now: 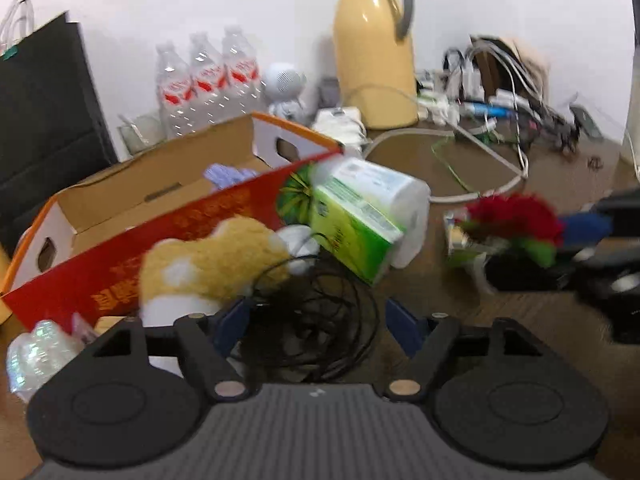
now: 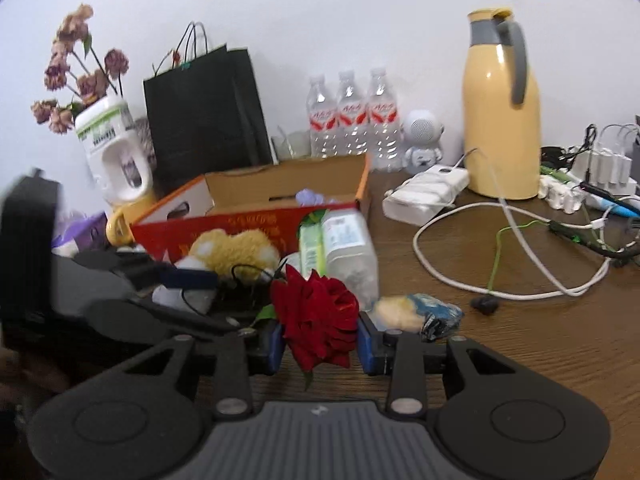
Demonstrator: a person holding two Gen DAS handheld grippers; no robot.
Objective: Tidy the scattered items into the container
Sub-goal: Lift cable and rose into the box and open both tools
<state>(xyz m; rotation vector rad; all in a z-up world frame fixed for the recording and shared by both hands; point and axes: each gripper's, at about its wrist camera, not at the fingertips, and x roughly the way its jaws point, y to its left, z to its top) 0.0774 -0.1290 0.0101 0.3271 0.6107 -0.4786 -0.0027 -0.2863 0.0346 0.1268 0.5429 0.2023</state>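
An open cardboard box (image 1: 160, 248) with a red front wall stands at the left, also seen as the box (image 2: 280, 180); something pale purple lies inside. Against its front lean a yellow plush toy (image 1: 216, 260) and a green tissue pack (image 1: 360, 220). My left gripper (image 1: 316, 320) is open, its blue pads on either side of a black coiled cable (image 1: 320, 292) on the table, not pressing it. My right gripper (image 2: 321, 340) is shut on a red rose (image 2: 320, 320), held above the wood. A blue-and-yellow snack packet (image 2: 420, 312) and a small black earbud (image 2: 486, 304) lie right of it.
A yellow thermos jug (image 2: 500, 120), three water bottles (image 2: 352, 120), a small white robot figure (image 2: 422, 140) and a black paper bag (image 2: 204, 120) line the back wall. White cables (image 2: 460, 276) and chargers sprawl at the right. Crumpled clear plastic (image 1: 36, 352) lies at the near left.
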